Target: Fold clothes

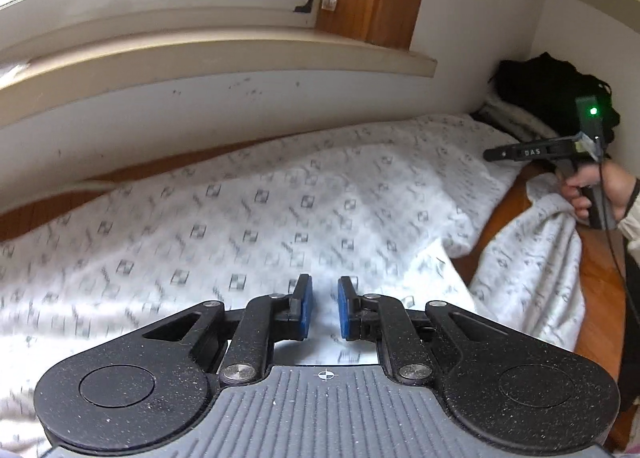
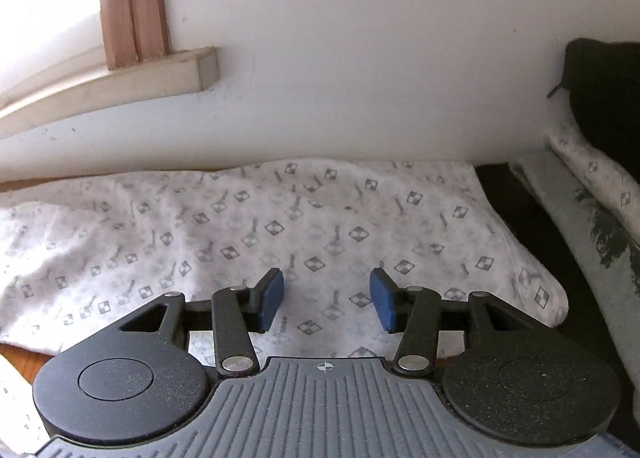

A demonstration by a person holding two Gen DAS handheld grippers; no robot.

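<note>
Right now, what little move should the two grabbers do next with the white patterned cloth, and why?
Probably lower the right gripper onto the patterned cloth and pinch its near edge. Its blue pads stand apart with nothing between them, above the fabric. The left gripper also holds nothing, its gap narrow. The cloth lies rumpled on the wooden surface, not yet neatly folded.

garment (image 1: 248, 217) spread on wooden surface (image 1: 600, 282) below windowsill (image 1: 224, 53); clothes pile (image 1: 552, 97) in right corner.

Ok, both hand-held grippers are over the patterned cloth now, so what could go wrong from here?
The left hand-held gripper has only a narrow gap, so it may pinch too little of the patterned cloth. The cloth's right edge hangs off the wooden surface and could slide. The right hand-held gripper might catch several bunched layers.
</note>
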